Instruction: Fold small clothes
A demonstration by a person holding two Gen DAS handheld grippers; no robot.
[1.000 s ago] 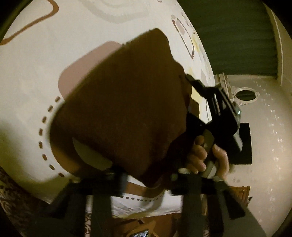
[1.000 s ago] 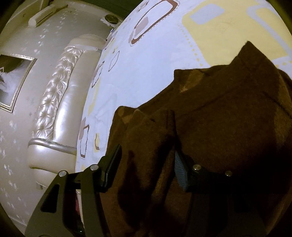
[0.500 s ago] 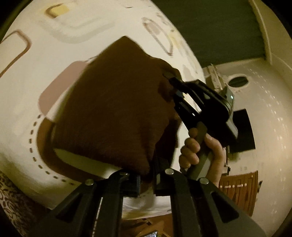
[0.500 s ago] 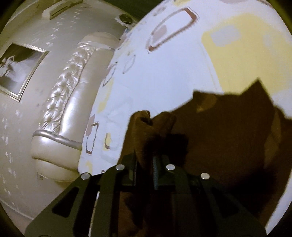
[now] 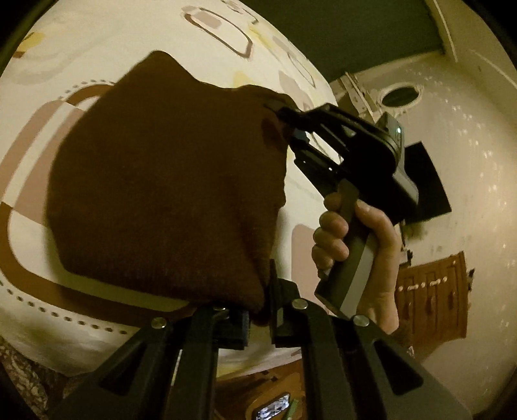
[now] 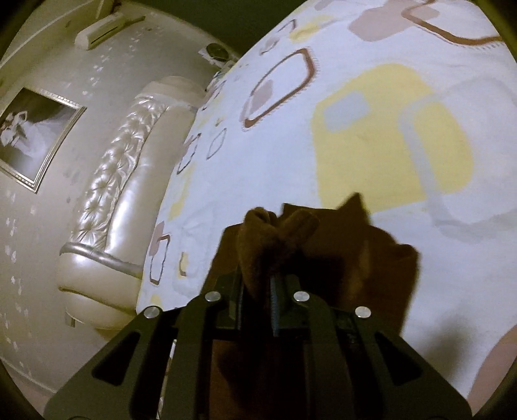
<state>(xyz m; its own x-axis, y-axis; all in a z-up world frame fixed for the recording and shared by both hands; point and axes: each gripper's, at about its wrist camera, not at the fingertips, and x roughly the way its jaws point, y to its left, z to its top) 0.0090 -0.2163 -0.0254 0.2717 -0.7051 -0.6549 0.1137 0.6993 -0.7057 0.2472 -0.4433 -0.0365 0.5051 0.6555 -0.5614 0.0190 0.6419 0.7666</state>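
A dark brown knitted garment [image 5: 168, 181] hangs lifted above the patterned bedsheet [image 5: 80, 38]. My left gripper [image 5: 258, 318] is shut on its near lower corner. My right gripper [image 5: 286, 119] is shut on the far upper corner, with the person's hand [image 5: 355, 245] on its handle. In the right wrist view the right gripper [image 6: 269, 290] pinches a bunched fold of the brown garment [image 6: 278, 232], and the rest of the cloth hangs below it over the sheet [image 6: 387, 129].
A cream padded headboard [image 6: 116, 194] runs along the bed's left side, under a framed picture [image 6: 32, 135] and an air conditioner [image 6: 103, 29]. A wooden cabinet [image 5: 433, 297] and a dark green curtain [image 5: 339, 32] stand beyond the bed.
Both grippers have closed on the garment's corners and lifted it up off the bed. The cloth now hangs stretched between them, farther from the sheet.
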